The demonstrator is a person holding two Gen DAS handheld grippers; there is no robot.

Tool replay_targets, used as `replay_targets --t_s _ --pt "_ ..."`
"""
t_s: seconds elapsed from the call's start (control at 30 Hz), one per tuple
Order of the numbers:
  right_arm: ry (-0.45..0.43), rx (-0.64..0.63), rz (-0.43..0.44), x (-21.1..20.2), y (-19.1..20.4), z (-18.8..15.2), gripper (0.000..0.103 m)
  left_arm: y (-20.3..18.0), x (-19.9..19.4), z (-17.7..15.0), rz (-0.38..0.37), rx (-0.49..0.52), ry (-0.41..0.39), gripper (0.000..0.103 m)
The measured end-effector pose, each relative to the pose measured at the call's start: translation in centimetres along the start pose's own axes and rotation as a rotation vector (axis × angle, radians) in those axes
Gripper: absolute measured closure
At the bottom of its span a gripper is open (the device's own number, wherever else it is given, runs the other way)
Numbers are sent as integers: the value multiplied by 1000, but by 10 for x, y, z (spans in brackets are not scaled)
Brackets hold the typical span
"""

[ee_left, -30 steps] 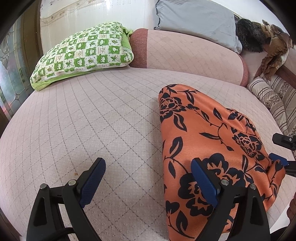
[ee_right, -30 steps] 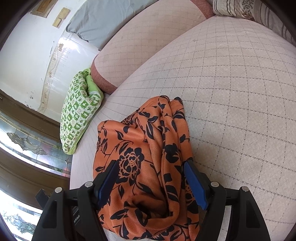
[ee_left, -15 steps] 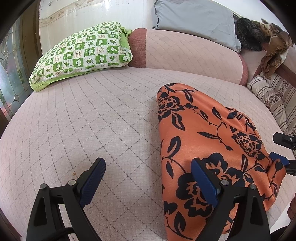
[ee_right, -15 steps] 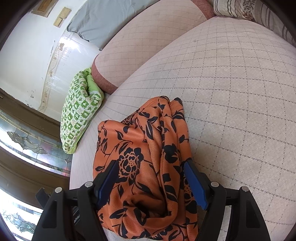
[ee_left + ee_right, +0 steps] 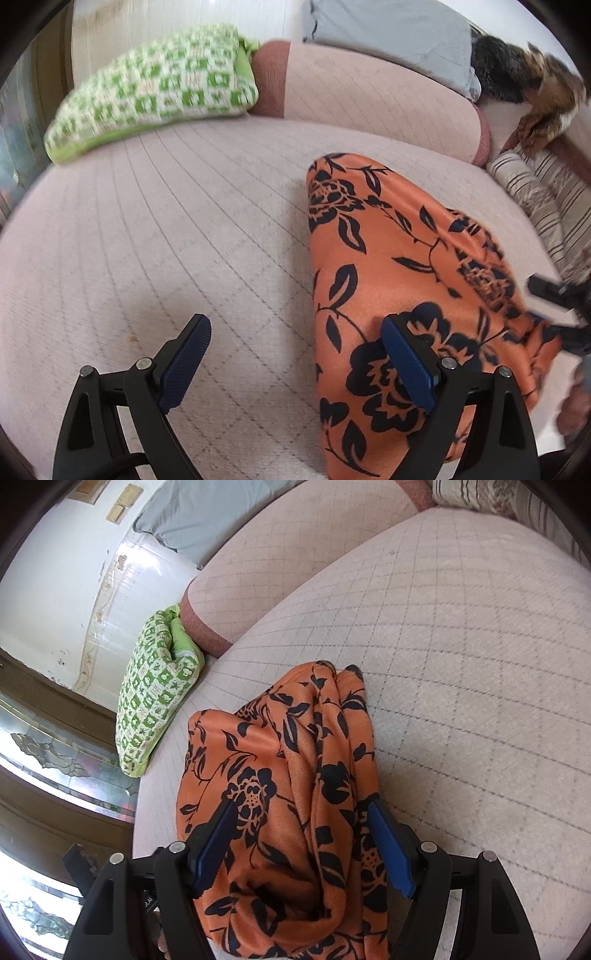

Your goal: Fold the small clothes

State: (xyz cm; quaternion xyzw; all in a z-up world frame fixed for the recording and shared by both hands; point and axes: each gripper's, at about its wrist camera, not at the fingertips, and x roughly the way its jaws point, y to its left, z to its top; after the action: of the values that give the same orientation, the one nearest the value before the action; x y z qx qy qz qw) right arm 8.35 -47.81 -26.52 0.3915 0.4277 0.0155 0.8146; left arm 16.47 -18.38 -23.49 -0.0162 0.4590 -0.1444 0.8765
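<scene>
Both pairs of fingers stand spread: the left gripper [image 5: 295, 363] holds nothing, one finger over bare cover, the other over cloth. The right gripper [image 5: 301, 843] straddles the bunched end without pinching, probably to pick a fold edge. One orange floral garment [image 5: 399, 280] lies by the quilted bed's [image 5: 166, 229] near edge; one green checked pillow [image 5: 155, 92] rests at the far edge.

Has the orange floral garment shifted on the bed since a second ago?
No. In the right wrist view the orange floral garment lies in the same spot against the green checked pillow and the quilted bed cover's grid lines.
</scene>
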Motion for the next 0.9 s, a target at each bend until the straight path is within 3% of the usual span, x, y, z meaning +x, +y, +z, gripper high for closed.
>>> replay_targets --t_s 0.17,0.27,0.4,0.53,0.7,0.9 --pt "44 18 16 23 -10 9 27 0 11 24 -195 -23 58 10" --pt "104 61 64 44 -17 11 27 -7 25 20 -305 -24 98 10" --pt "104 33 67 52 -12 12 27 -15 49 10 -383 -36 206 10" --pt "105 -5 60 56 -6 10 29 -16 48 12 -409 -28 199 13" --pt "99 -65 47 55 6 3 48 -18 38 16 -404 0 155 47" --pt "28 -134 58 42 36 -1 55 -20 23 24 -398 39 85 56"
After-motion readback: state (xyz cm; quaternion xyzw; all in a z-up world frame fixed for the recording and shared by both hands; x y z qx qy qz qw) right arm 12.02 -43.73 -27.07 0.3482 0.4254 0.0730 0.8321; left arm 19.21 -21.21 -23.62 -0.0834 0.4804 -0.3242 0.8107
